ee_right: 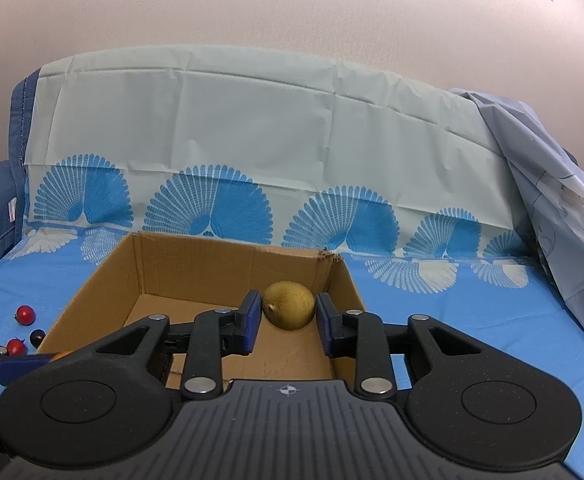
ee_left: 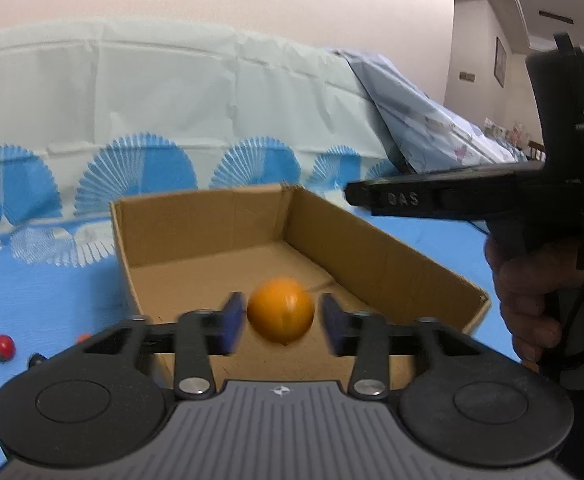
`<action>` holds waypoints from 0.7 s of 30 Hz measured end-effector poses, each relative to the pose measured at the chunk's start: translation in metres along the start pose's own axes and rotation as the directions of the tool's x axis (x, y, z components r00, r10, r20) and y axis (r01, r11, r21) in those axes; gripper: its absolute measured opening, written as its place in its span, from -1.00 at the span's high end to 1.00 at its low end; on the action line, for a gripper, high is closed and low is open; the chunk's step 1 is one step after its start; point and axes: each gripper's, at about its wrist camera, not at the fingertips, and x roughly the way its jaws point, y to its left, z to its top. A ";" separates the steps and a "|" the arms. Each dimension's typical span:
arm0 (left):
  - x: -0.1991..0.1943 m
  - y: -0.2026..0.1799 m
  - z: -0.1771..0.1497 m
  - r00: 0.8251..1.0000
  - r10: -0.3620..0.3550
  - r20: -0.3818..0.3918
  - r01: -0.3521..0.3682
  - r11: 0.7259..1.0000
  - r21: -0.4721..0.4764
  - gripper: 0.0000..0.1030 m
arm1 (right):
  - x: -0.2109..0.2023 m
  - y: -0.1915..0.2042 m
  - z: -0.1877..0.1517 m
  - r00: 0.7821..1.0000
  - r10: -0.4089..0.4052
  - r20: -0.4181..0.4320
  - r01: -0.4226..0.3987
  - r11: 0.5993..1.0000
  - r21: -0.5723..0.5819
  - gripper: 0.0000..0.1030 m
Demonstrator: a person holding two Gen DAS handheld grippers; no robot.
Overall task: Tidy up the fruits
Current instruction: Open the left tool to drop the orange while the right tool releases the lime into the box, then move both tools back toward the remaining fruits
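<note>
left hand-held gripper [ee_left: 280, 322]: jaws spread a bit wider than the orange [ee_left: 280, 311], small gaps on both sides as far as I can tell. The frame's smeared, so I won't swear nothing is touching.

orange: sits between my blue pads [ee_left: 232, 322], over the near end of the cardboard box [ee_left: 376, 248]. Can't tell if it's resting on the box floor or in mid-air.

right hand-held gripper [ee_right: 288, 322]: jaws apart around a brownish-gold fruit [ee_right: 289, 305], kiwi I think. Looks like a sliver of gap each side, so I'd call it loose, not clamped.

kiwi-ish fruit: inside the box, toward the far right corner.

leftovers: red cherry tomatoes [ee_right: 25, 314] and a dark berry [ee_right: 37, 336] are out on the blue cloth [ee_right: 452, 320], left of the box.

what could bite me: round fruit rolls, so the orange could bump around the box or get knocked by a pad when I back out.

other worry: both grippers crowd one box, so a clash or snagging the wall could shove it.
</note>
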 end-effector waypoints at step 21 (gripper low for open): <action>-0.033 0.017 -0.002 0.993 0.101 0.062 -0.103 0.994 0.029 0.39 | -0.011 0.017 0.004 0.998 -0.045 0.048 0.044 0.999 0.030 -0.03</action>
